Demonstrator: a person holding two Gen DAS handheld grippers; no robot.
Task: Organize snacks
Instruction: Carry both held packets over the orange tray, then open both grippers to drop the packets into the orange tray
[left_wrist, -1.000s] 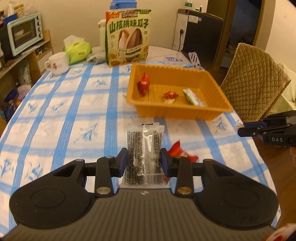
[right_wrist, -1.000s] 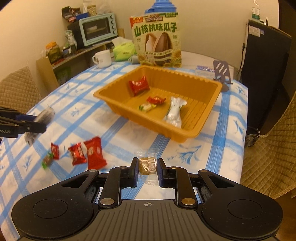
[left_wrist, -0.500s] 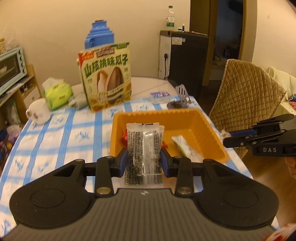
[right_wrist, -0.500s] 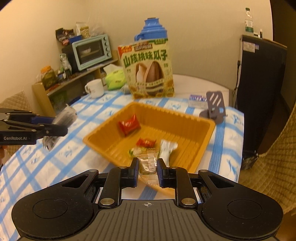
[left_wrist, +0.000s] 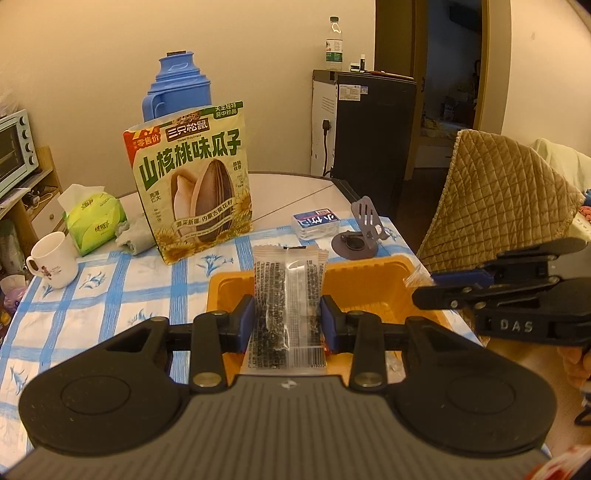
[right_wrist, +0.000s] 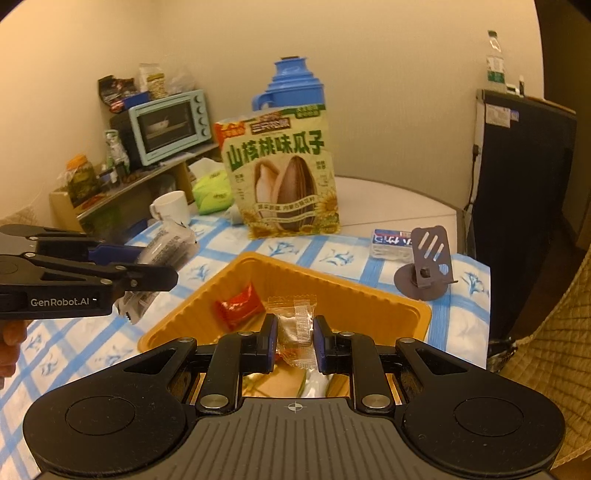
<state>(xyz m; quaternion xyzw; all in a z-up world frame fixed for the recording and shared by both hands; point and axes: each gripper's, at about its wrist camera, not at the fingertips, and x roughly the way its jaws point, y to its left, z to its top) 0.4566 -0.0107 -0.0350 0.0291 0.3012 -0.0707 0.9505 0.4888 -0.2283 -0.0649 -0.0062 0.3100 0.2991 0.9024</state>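
My left gripper (left_wrist: 288, 319) is shut on a clear packet of dark seeds (left_wrist: 288, 295), held upright over the near part of the orange tray (left_wrist: 373, 269). My right gripper (right_wrist: 294, 339) is shut on a small clear-wrapped brown sweet (right_wrist: 295, 325), above the same orange tray (right_wrist: 369, 299). A red wrapped snack (right_wrist: 240, 306) lies inside the tray. From the right wrist view the left gripper (right_wrist: 162, 275) and its seed packet (right_wrist: 162, 251) hang at the tray's left side. The right gripper (left_wrist: 421, 295) shows at the tray's right edge in the left wrist view.
A big sunflower-seed bag (left_wrist: 192, 184) stands behind the tray, a blue thermos (left_wrist: 177, 85) behind it. A white mug (left_wrist: 51, 258) and green tissue pack (left_wrist: 94, 218) sit back left. A grey phone stand (right_wrist: 424, 269) and card box (left_wrist: 316, 221) lie back right; a quilted chair (left_wrist: 498, 195) stands right.
Both grippers have carried their snacks forward and up, from over the bare tablecloth to over the orange tray. The loose red snacks on the cloth have dropped out of view.
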